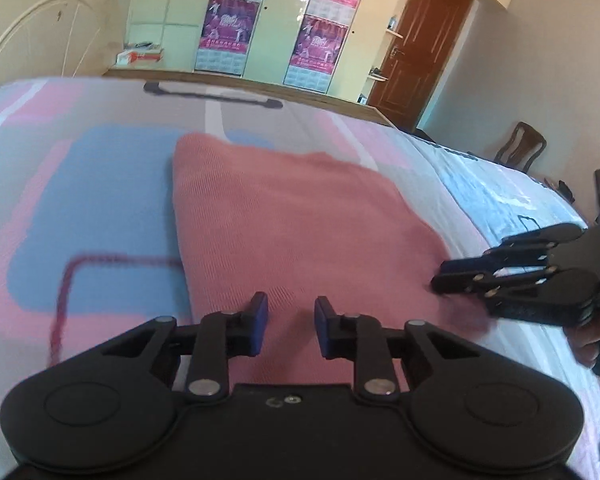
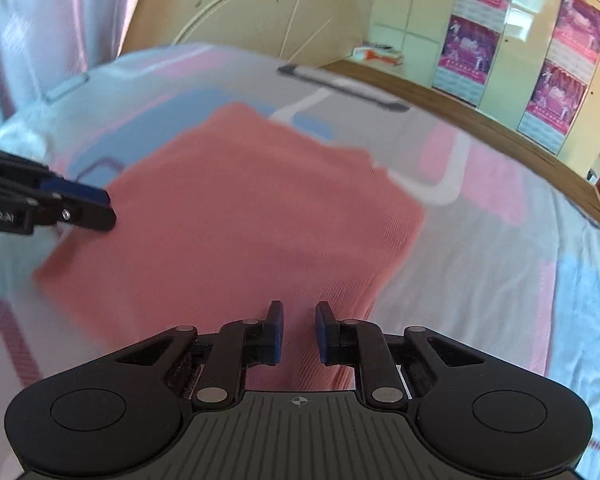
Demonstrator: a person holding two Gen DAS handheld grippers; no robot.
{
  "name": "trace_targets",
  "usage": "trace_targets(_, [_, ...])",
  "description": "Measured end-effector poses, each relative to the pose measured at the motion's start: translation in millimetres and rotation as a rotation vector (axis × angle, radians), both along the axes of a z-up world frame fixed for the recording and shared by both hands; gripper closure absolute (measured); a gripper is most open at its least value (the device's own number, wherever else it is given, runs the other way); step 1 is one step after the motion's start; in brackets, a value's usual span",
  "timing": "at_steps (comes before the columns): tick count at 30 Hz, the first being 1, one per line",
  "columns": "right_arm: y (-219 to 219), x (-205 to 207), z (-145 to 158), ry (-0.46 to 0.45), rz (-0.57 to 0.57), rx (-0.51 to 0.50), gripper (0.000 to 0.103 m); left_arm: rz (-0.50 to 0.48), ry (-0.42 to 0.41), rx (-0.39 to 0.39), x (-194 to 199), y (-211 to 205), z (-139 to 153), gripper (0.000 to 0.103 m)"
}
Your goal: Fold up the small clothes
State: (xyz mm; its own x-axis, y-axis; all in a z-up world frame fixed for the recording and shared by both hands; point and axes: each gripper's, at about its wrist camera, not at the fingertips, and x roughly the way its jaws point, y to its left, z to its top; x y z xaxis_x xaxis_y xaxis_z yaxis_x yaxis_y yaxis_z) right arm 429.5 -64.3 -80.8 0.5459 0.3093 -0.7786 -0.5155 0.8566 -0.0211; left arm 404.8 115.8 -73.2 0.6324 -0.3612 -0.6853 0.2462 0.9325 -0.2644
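A salmon-pink ribbed garment point(image 1: 292, 216) lies flat on the bed; it also shows in the right wrist view point(image 2: 252, 216). My left gripper point(image 1: 291, 326) hovers over its near edge, jaws open with nothing between them. My right gripper point(image 2: 299, 330) is over the garment's other near edge, jaws open a little and empty. The right gripper shows from the side in the left wrist view point(image 1: 444, 276), at the garment's right edge. The left gripper shows in the right wrist view point(image 2: 104, 208), at the garment's left corner.
The bed sheet point(image 1: 100, 184) has pink, blue and grey blocks. A black-ended bar point(image 1: 212, 94) lies at the bed's far side. Beyond are a cream wardrobe with posters point(image 1: 228, 28), a brown door point(image 1: 420, 48), a chair point(image 1: 520, 146) and a headboard point(image 2: 260, 12).
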Motion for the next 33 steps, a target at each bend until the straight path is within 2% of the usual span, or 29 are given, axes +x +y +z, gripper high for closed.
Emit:
trace_targets(2, [-2.4, -6.2, -11.8, 0.000, -0.015, -0.052, 0.090, 0.015, 0.027, 0.021, -9.6, -5.7, -6.2, 0.082])
trace_targets(4, [-5.8, -10.5, -16.3, -0.020, -0.038, -0.051, 0.092, 0.017, 0.064, 0.062, -17.1, -12.5, -19.1, 0.084])
trace_targets(7, [2.7, -13.6, -13.3, -0.041, -0.058, -0.078, 0.092, 0.026, 0.047, 0.108, -30.6, -17.7, -17.2, 0.084])
trace_targets(9, [1.1, -25.1, -1.0, -0.060, -0.077, -0.041, 0.092, 0.033, 0.043, 0.113, -36.0, -17.9, -13.0, 0.084])
trace_targets(13, [-4.6, -42.9, 4.9, -0.018, -0.083, 0.025, 0.092, 0.053, 0.057, 0.121, -40.0, -18.7, -16.4, 0.084])
trace_targets(16, [-2.5, -41.8, -15.6, 0.041, -0.103, -0.026, 0.092, 0.064, 0.055, 0.134, -40.8, -24.6, -20.3, 0.084])
trace_targets(18, [-5.1, -42.8, -20.8, 0.029, -0.123, 0.011, 0.092, 0.073, 0.049, 0.145, -41.2, -25.8, -21.5, 0.083])
trace_targets(22, [-0.6, -45.1, -20.6, 0.012, -0.145, 0.004, 0.092, 0.084, 0.042, 0.142, -44.0, -24.7, -23.7, 0.083])
trace_targets(26, [-4.5, -45.5, -22.2, 0.013, -0.170, 0.043, 0.092, 0.088, 0.030, 0.159, -49.3, -28.4, -23.9, 0.083])
trace_targets(33, [-4.6, -49.3, -23.4, 0.000, -0.180, 0.038, 0.092, 0.121, 0.027, 0.202, -51.1, -39.8, -21.0, 0.083])
